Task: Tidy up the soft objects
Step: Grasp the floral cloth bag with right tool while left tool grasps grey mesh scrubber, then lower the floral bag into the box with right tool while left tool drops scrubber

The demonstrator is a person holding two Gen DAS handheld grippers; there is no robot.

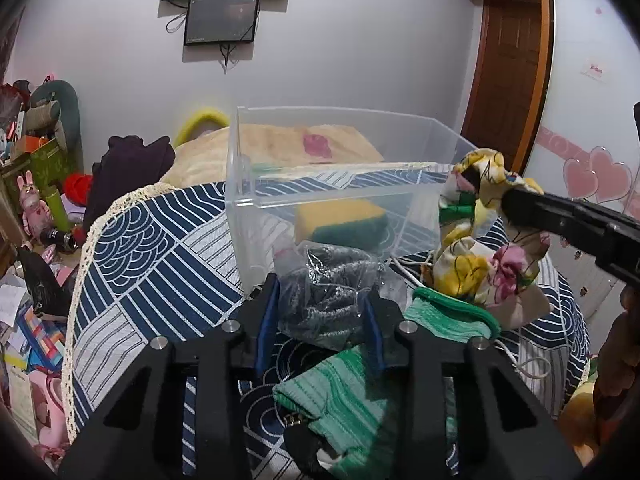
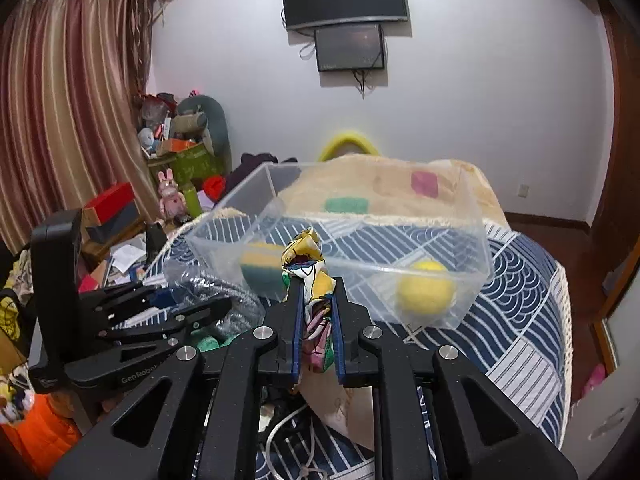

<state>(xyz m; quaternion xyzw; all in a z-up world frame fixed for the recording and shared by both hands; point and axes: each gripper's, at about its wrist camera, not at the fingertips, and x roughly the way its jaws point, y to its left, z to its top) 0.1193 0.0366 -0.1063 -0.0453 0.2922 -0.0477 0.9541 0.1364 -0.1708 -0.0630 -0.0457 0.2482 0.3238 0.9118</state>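
Two grippers were seen at the bed, each clamped on a soft item.

Left wrist view: the left gripper (image 1: pixel 322 314) was closed on a clear plastic bag (image 1: pixel 326 300) with grey knitted material inside, the bag squeezed between the blue finger pads (image 1: pixel 267 320). Just beyond it, a clear plastic box (image 1: pixel 240 184) stood on the blue and white patterned cover (image 1: pixel 152 264). A yellow and green sponge (image 1: pixel 340 220) lay on the box floor. A green knitted cloth (image 1: pixel 340 396) was lying on the cover under and to the right of the gripper. At right, the right gripper (image 1: pixel 506 204) was recorded entering from the side, holding a floral cloth (image 1: pixel 488 256) that hung down beside the box's right wall, its lower end near the green cloth.

Right wrist view: the right gripper (image 2: pixel 317 300) was nearly shut, with the floral cloth (image 2: pixel 306 256) pinched between its fingers and bunched above the tips. The cloth was held just in front of the near wall of the box (image 2: pixel 476 216), outside it. Inside the box the sponge (image 2: pixel 260 268) and a yellow ball (image 2: pixel 426 292) were noted, well apart. The left gripper (image 2: pixel 192 304) was visible at left with the bag (image 2: pixel 192 276) in its jaws. A white cord (image 2: pixel 280 432) lay on the cover below.
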